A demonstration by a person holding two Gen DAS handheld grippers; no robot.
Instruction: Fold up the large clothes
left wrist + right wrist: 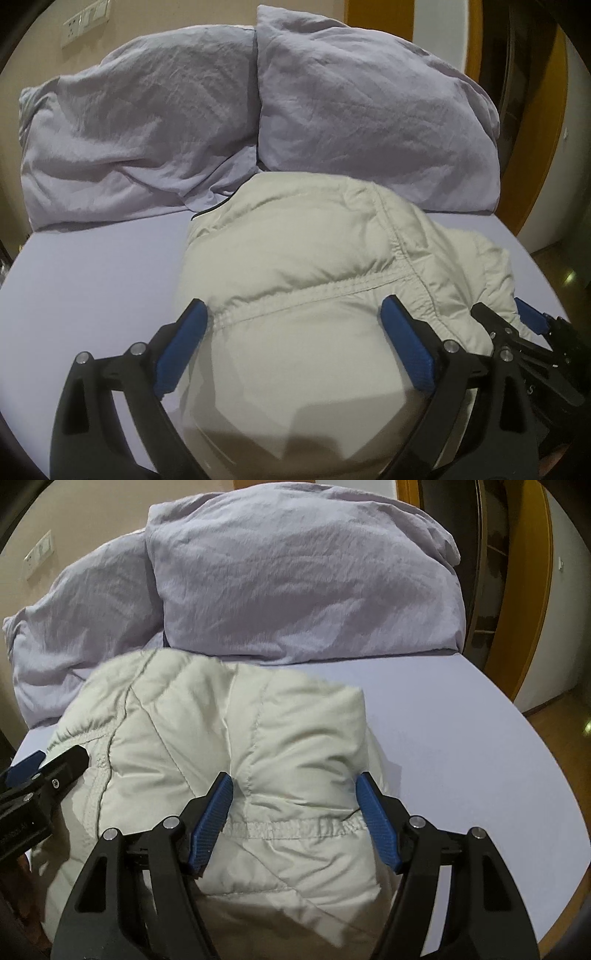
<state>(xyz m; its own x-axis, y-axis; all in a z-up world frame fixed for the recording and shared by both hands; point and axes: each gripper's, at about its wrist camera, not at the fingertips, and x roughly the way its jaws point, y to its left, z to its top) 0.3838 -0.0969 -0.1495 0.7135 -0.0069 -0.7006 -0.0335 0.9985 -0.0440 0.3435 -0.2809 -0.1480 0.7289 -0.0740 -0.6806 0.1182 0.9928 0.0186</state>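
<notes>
Cream puffer jacket bunched between two grippers on a lilac-sheeted bed

The quilted puffer jacket (314, 266) lies folded in a thick bundle on the fitted sheet (92, 277), its far edge close to two crumpled lilac pillows (362, 122) by the wall. The left gripper (295, 317) has its blue pads spread wide, padding bulging between them and touching both pads, though a firm clamp cannot be confirmed. The right gripper (295, 797) likewise stands wide around a puffy fold with an elastic hem seam between its pads. No brand, label or readable writing shows on the jacket. A wall socket plate (86, 22) sits beyond the pillows.
</notes>
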